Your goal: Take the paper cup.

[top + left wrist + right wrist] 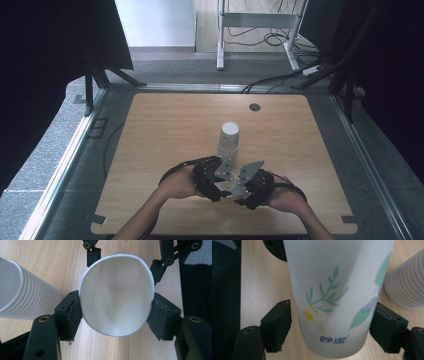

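While we held one paper cup [116, 300] low over the bench [150, 150], two tools met on it.
Our left tool [116, 308] clamped its rim; our right tool [330, 322] bracketed its base, the left pad apart; the cup stack [229, 141] stood just beyond.

A light wooden counter [165, 120] with rounded corners sits inside a metal frame [367, 165]. Grey carpet [45, 150] covers the floor around it. Black curtains [45, 45] hang on both sides. Beyond the counter's far edge stands a white table leg frame [257, 22], with black cables [272, 39] trailing across the floor.
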The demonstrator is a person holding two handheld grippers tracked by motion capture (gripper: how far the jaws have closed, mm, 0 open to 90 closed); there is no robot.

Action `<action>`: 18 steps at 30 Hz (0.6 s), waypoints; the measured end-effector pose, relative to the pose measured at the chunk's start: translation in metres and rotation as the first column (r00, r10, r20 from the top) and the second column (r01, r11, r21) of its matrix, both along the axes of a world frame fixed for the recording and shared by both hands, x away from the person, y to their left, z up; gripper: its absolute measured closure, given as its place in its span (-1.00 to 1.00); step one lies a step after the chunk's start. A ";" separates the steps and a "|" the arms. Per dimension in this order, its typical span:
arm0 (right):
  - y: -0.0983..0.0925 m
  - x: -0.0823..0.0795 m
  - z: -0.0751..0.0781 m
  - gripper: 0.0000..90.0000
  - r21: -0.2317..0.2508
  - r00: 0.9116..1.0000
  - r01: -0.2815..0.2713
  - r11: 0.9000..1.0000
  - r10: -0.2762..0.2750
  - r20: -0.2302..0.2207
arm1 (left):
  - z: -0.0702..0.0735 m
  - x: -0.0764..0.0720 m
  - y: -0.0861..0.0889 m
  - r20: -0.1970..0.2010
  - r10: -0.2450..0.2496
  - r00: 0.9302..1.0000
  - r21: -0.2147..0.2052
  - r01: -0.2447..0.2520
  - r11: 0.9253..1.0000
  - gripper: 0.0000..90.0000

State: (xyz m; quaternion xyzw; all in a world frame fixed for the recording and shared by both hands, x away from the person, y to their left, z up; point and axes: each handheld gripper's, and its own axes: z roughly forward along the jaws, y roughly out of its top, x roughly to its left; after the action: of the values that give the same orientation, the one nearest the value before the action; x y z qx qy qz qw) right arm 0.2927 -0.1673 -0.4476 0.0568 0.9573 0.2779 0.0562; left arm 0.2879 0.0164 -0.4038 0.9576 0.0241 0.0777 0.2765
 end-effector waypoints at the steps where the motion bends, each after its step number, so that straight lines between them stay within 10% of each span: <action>1: 0.001 0.000 -0.001 -0.44 -0.006 1.000 0.000 1.000 0.000 0.000 | 0.000 0.000 -0.001 0.002 -0.003 1.000 0.006 0.003 1.000 -0.28; 18: 0.004 0.001 -0.006 -0.19 -0.050 1.000 -0.016 0.999 0.015 -0.014 | 0.002 -0.002 -0.013 0.001 -0.029 1.000 0.064 0.028 0.998 -0.28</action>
State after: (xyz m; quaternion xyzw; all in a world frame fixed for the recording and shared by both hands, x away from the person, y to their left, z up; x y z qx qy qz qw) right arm 0.2932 -0.1630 -0.4534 0.0497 0.9647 0.2539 0.0490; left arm 0.2863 0.0032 -0.4017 0.9661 0.0078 0.0752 0.2469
